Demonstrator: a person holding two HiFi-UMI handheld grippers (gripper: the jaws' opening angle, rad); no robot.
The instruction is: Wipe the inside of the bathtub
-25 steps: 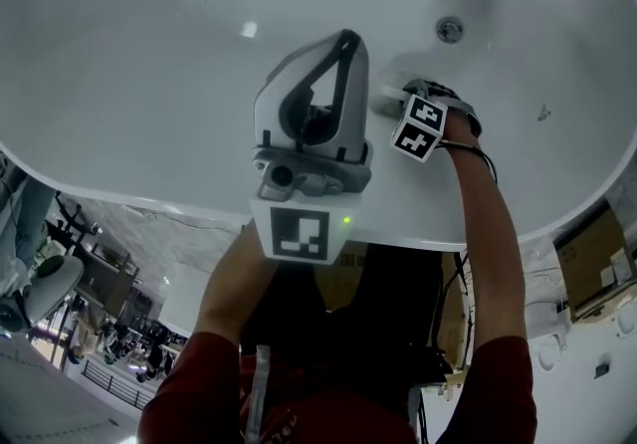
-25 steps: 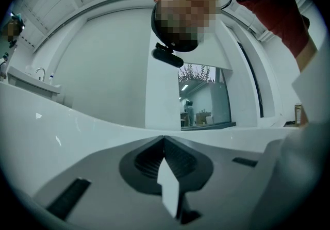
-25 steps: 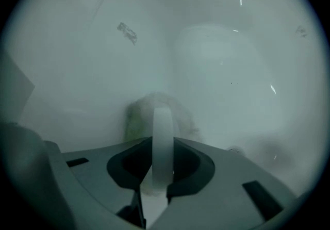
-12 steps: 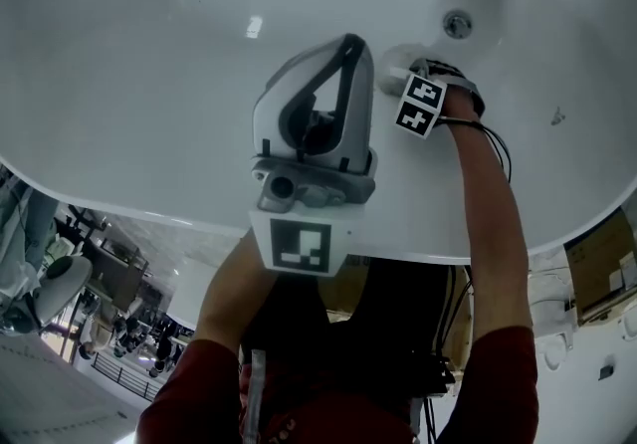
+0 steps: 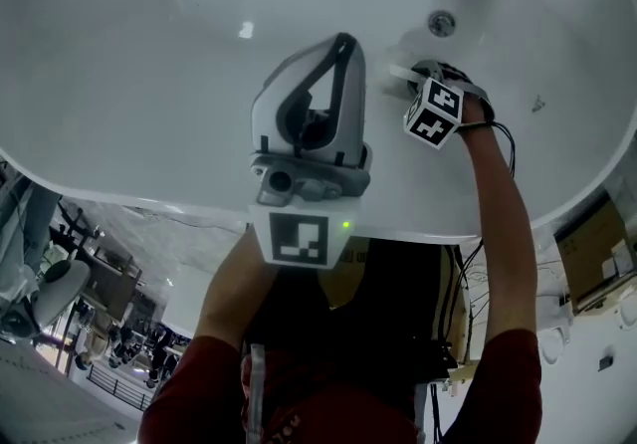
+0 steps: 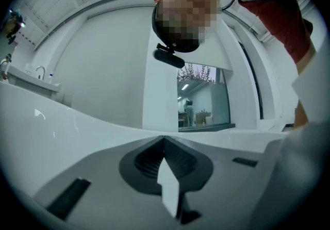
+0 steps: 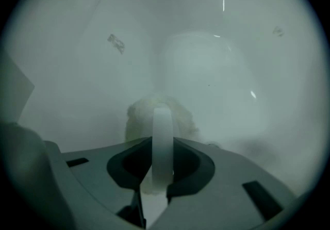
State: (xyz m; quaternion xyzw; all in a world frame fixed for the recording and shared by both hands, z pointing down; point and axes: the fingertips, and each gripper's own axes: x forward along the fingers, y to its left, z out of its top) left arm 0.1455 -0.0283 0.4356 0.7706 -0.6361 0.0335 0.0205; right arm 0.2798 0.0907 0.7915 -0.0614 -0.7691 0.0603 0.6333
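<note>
White bathtub (image 5: 119, 64), lt-grey & white left hand-held gripper (image 5: 344, 42) w/ blk-wht square marker (image 5: 300, 236), blk-wht cube (image 5: 435, 113) on right hand-held gripper (image 7: 162, 113), cream cloth (image 7: 135, 119), red sleeves (image 5: 199, 387).

My head camera looks steeply down into the white bathtub (image 5: 119, 84) from above its near rim. The left gripper (image 5: 345, 42) sits very close beneath it at centre; the right gripper (image 5: 396, 74) is farther off, toward 1 o'clock. The left gripper camera faces the opposite way, up at the person (image 6: 268, 2) and the room beyond the rim. The right gripper camera sits close to the tub's inner wall, with a pale cloth (image 7: 138, 118) at centre. The head and right gripper views share that tub interior.
</note>
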